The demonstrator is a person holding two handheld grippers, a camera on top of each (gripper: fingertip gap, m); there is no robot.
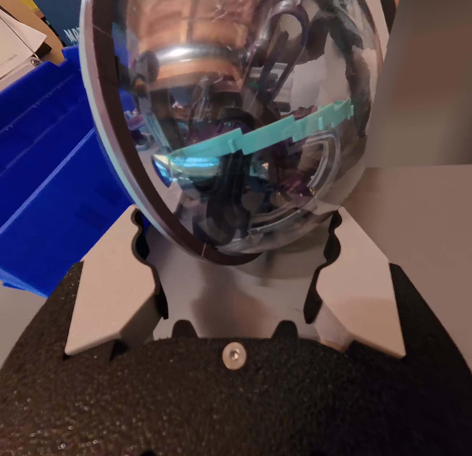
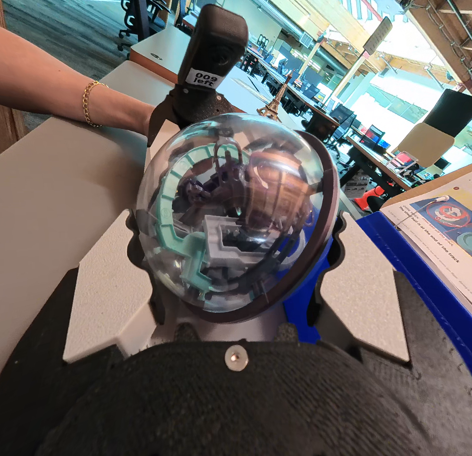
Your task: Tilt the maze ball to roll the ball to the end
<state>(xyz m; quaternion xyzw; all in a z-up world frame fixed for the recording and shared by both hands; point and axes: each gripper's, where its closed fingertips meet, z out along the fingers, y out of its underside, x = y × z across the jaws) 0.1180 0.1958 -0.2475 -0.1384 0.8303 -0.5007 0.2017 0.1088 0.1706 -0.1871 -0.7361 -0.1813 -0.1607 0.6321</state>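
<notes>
The maze ball (image 1: 229, 116) is a clear sphere with a dark ring around it and teal, grey, purple and brown tracks inside. My left gripper (image 1: 236, 221) is shut on its lower part, one finger on each side. In the right wrist view the maze ball (image 2: 229, 214) sits between the fingers of my right gripper (image 2: 235, 219), which is shut on it from the opposite side. The left gripper's body (image 2: 199, 104) rises behind the ball there, held by a person's hand. I cannot make out the small ball among the tracks.
A blue plastic bin (image 1: 46, 188) stands beside the ball on the pale table (image 2: 51, 188); in the right wrist view the bin (image 2: 398, 259) carries a printed sheet (image 2: 439, 229). A small tower model (image 2: 275, 101) stands behind. A forearm with a gold bracelet (image 2: 89, 104) crosses the left.
</notes>
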